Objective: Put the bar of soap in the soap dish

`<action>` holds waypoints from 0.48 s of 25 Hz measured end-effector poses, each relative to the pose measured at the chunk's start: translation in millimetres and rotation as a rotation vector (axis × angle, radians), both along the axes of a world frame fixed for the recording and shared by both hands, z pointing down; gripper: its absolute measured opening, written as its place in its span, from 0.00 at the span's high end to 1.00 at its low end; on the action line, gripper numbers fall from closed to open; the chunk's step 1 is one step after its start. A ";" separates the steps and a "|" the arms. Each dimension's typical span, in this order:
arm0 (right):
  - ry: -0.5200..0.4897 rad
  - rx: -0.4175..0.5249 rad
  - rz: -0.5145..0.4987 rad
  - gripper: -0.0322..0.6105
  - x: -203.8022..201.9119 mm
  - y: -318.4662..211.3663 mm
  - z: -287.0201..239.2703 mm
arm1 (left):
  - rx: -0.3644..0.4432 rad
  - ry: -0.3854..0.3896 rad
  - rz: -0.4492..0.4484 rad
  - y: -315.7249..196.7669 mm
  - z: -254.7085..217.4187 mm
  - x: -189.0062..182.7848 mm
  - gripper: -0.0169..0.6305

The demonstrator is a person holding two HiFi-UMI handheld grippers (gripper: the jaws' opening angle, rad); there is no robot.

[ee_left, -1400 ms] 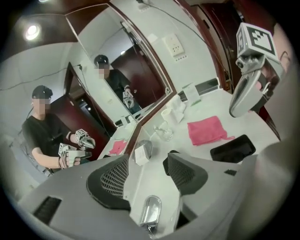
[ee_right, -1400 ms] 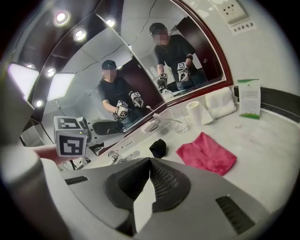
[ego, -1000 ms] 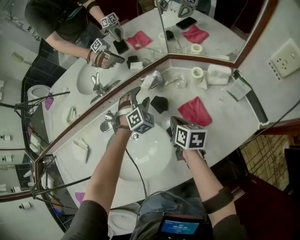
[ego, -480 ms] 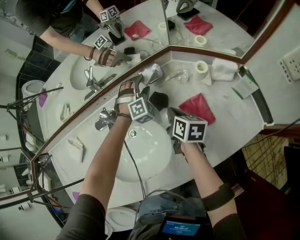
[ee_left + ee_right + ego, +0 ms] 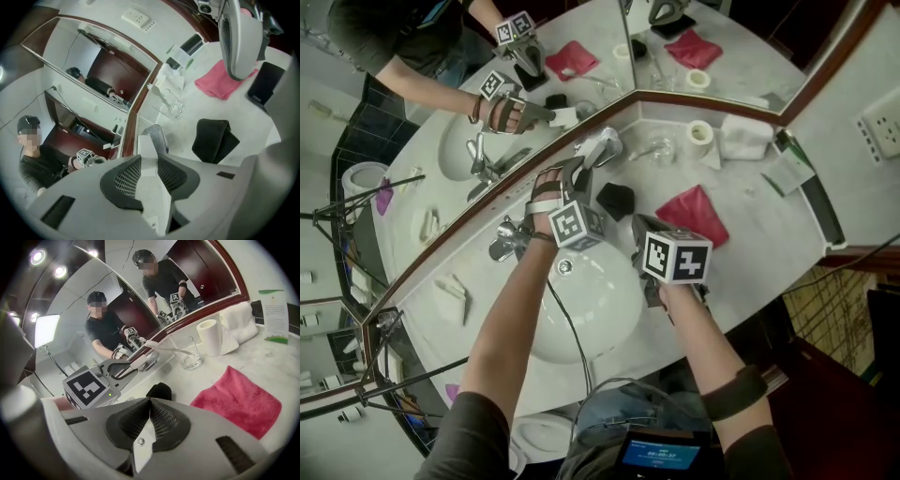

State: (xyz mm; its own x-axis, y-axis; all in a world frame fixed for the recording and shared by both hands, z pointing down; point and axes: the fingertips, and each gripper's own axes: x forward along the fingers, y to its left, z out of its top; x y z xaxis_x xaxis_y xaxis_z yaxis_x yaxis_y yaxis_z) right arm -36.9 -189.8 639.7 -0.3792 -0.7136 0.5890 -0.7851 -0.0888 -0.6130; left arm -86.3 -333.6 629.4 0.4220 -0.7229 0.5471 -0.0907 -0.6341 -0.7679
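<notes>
Currently held: a long, white, rectangular bar of soap (image 5: 151,197) sits lengthwise between the jaws of the left hand-held gripper (image 5: 148,159).
Soap's look: plain white, flat-faced and sharp-edged, like a wrapped or boxed bar. A little dark print marks its near end, too small to read.
Left hand-held gripper: its jaws have just been closing, and both dark ribbed pads (image 5: 127,177) press on the bar's long sides.
Soap's place: off the desk, with its far end poking past the jaw tips toward the silvery oval metal soap dish (image 5: 154,136). Whether it touches the dish I cannot tell.
Soap dish: it stands on the pale marble desk (image 5: 750,234) at the foot of the wall mirror (image 5: 581,56), behind the round white basin (image 5: 591,300).
Right hand-held gripper (image 5: 149,401): jaws fully together with nothing held. It hangs over the front of the desk, just beside the basin.
Between the two grippers: a black folded piece of fabric (image 5: 617,200) lies on the desk.
Right of the black fabric: a crumpled pink-red cloth (image 5: 692,216).
Along the mirror: a clear drinking glass (image 5: 656,150), a white roll of tissue (image 5: 701,134) and a folded white towel (image 5: 745,139).
</notes>
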 end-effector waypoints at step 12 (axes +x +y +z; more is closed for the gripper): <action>0.023 0.017 -0.021 0.92 6.0 19.6 -21.5 | -0.039 0.157 -0.121 10.4 -46.9 -13.2 0.82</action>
State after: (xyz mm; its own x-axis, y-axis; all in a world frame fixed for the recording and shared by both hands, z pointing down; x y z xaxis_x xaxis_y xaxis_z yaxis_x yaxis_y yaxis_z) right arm -31.0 -170.2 618.2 -0.3807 -0.7153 0.5860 -0.8009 -0.0617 -0.5956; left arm -99.5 -323.2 582.5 0.4156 -0.7534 0.5096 -0.2850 -0.6400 -0.7136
